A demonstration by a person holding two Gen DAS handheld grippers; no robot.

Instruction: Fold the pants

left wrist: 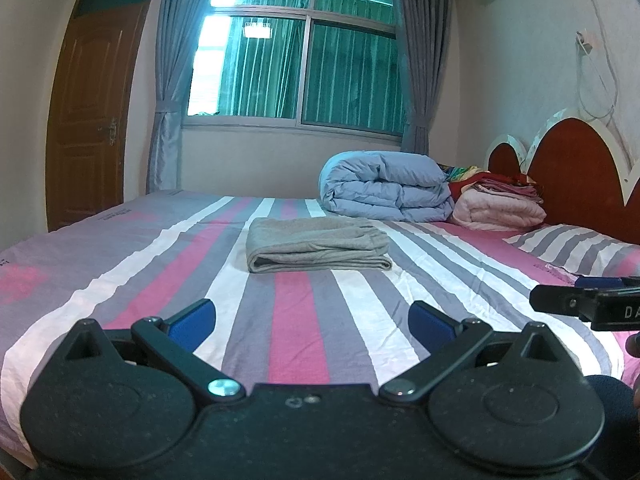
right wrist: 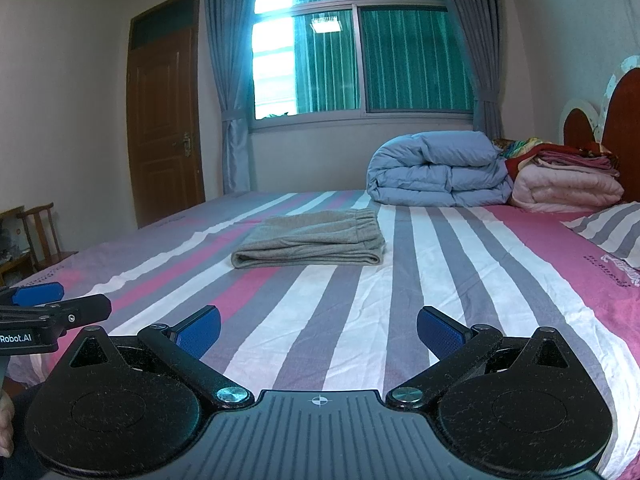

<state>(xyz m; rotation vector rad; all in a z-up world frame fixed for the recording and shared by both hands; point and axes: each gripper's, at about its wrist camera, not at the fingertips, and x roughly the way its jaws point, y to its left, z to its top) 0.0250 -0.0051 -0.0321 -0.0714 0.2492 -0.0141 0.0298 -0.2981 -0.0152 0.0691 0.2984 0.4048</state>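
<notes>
Grey pants (left wrist: 318,244) lie folded into a compact rectangle on the striped bed (left wrist: 120,280), well ahead of both grippers; in the right wrist view the pants (right wrist: 310,238) show their elastic waistband at the far right end. My left gripper (left wrist: 312,326) is open and empty, held low over the near part of the bed. My right gripper (right wrist: 320,330) is open and empty too, beside the left one. The right gripper's finger shows at the right edge of the left view (left wrist: 580,300); the left one's shows at the left edge of the right view (right wrist: 52,308).
A rolled blue duvet (left wrist: 386,186) and stacked pink blankets (left wrist: 500,204) lie at the bed's far end by the red headboard (left wrist: 576,176). A striped pillow (left wrist: 580,246) is at right. A window, a brown door (right wrist: 164,120) and a wooden chair (right wrist: 40,232) stand beyond.
</notes>
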